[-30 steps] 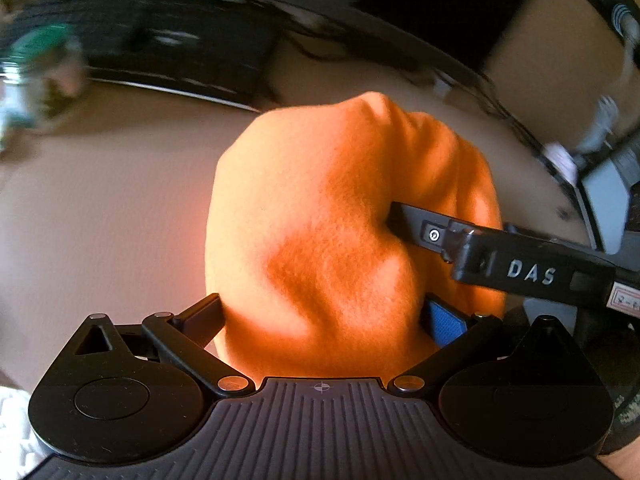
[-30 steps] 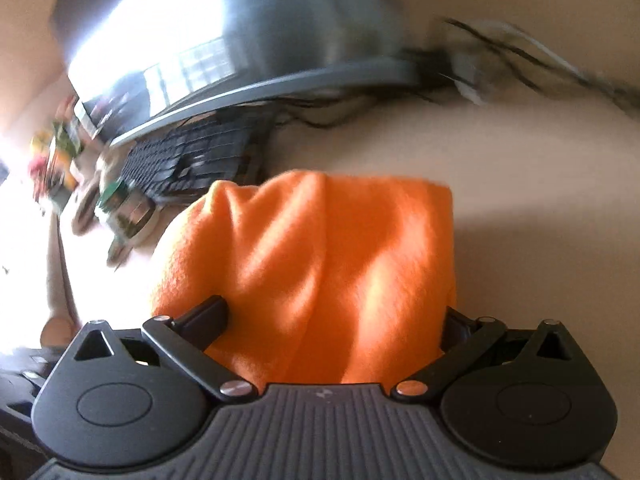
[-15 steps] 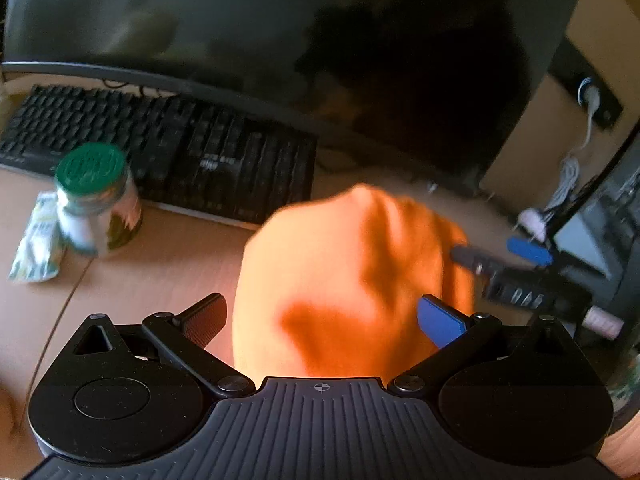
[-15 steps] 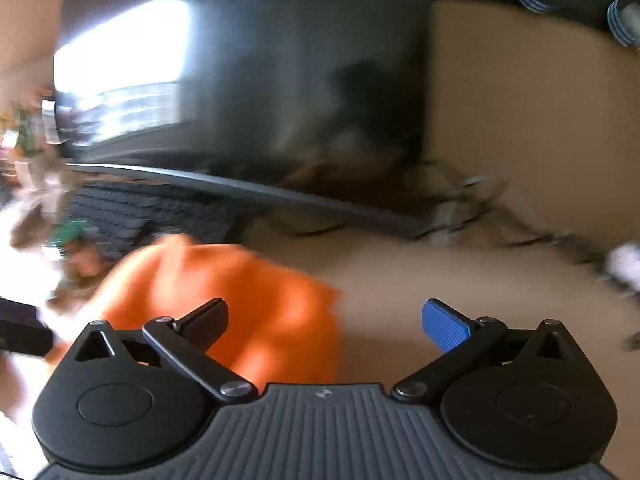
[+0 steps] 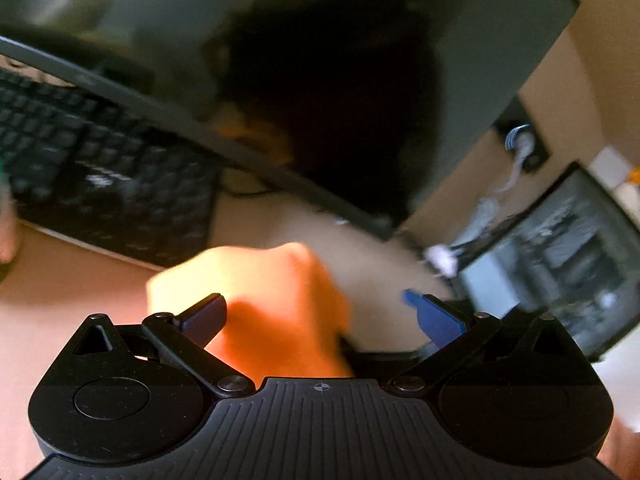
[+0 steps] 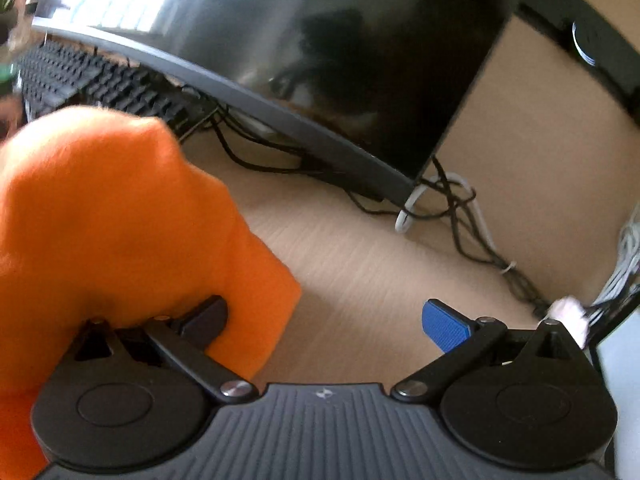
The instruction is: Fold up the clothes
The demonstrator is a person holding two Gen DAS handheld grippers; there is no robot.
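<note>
An orange fleece garment (image 5: 264,300) lies bunched in a mound on the light wooden desk (image 6: 360,264). In the left wrist view it sits between and just ahead of my left gripper's fingers; the left gripper (image 5: 320,314) is open and holds nothing. In the right wrist view the garment (image 6: 112,216) fills the left side and its edge lies against the black left finger (image 6: 204,320). The right gripper (image 6: 326,320) is open and empty, with bare desk between its fingers. The left view is blurred by motion.
A large dark monitor (image 6: 320,48) stands behind the garment, with a black keyboard (image 5: 100,184) under its left part. Tangled black and white cables (image 6: 452,208) run along the desk at the right. A second screen or case (image 5: 560,264) stands at the far right.
Both grippers have let go of the orange garment and pulled back and up. The right gripper has swung right, so the garment now lies at its left. The other gripper has left the left view.
</note>
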